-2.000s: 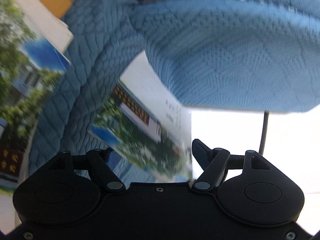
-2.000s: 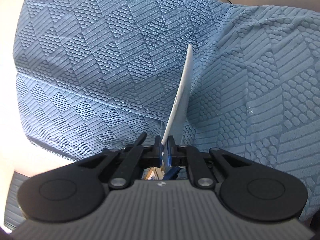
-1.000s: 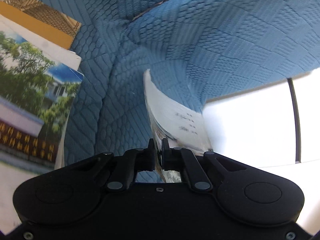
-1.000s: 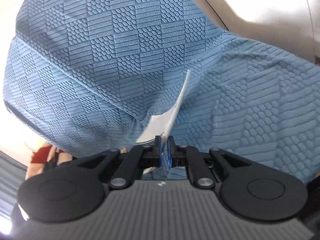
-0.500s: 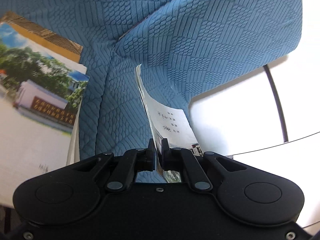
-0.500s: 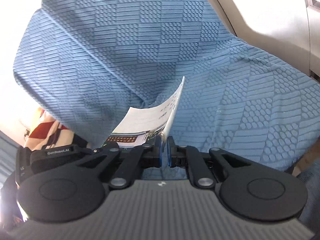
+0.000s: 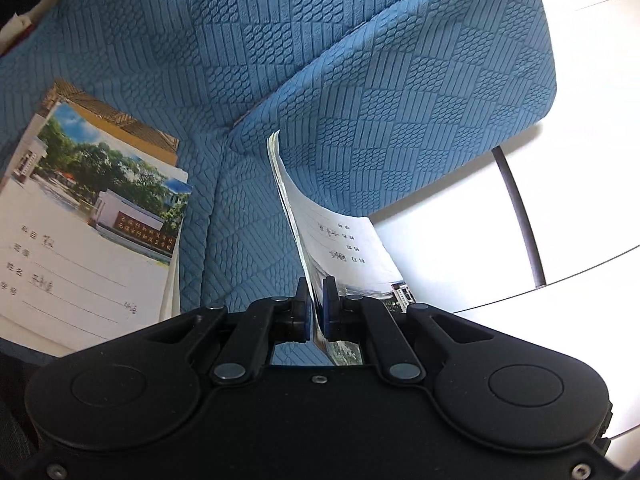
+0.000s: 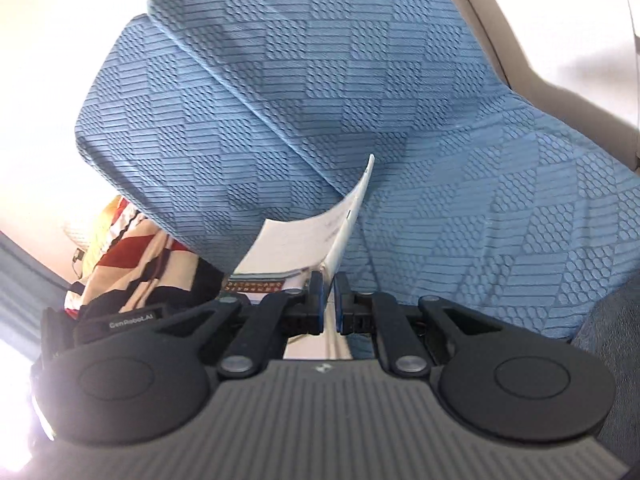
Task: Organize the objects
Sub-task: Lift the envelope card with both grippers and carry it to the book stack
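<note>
A thin exercise book (image 7: 344, 240) with a white cover and a photo strip hangs in the air above the blue textured sofa (image 7: 360, 80). My left gripper (image 7: 316, 292) is shut on one edge of it, and the cover bends away to the right. In the right wrist view the same book (image 8: 304, 240) curves off to the left, and my right gripper (image 8: 329, 284) is shut on its near edge. A stack of similar books (image 7: 92, 216) lies on the sofa seat to the left of my left gripper.
White floor (image 7: 460, 220) with a dark thin line (image 7: 520, 216) shows past the sofa's end. A red, white and black striped cloth (image 8: 120, 248) sits low on the left beyond the sofa (image 8: 320, 80). A black labelled device body (image 8: 120, 320) lies in front of it.
Two seconds ago the left gripper stood open by the book; it has since shut on it. Both grippers have lifted the book away from the seat, and more sofa and floor show.
</note>
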`<state>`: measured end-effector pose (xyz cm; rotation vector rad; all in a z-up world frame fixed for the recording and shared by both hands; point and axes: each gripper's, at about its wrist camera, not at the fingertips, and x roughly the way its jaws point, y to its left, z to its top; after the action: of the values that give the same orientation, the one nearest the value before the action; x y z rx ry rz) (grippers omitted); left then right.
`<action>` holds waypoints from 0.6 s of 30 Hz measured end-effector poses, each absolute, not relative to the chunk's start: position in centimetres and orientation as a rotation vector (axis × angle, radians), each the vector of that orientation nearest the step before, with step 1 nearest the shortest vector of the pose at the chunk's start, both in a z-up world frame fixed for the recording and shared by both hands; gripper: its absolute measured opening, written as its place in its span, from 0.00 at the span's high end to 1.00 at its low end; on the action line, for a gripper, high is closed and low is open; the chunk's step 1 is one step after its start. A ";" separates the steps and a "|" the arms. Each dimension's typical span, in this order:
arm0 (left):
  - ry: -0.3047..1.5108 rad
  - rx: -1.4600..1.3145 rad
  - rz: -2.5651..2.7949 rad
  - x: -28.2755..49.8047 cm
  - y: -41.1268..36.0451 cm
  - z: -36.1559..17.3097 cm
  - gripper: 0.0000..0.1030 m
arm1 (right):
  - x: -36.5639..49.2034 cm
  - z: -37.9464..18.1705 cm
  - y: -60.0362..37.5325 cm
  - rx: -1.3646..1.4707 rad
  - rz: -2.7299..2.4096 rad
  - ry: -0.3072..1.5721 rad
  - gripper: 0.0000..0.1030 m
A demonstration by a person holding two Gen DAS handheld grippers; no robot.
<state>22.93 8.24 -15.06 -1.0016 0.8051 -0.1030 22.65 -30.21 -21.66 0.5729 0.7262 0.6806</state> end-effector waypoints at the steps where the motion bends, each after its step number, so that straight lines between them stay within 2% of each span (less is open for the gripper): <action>1: 0.800 -0.998 -0.104 22.8 8.4 -14.6 0.96 | 22.5 -21.1 -29.9 0.569 0.684 0.720 0.92; 18: 0.702 -0.964 -0.057 18.7 15.7 -7.5 0.96 | 20.3 -15.6 -23.1 0.536 0.769 0.729 0.92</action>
<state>18.74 15.74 -7.49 -0.9637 0.7025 -0.0571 20.25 -23.05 -15.57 0.5361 0.7291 0.7694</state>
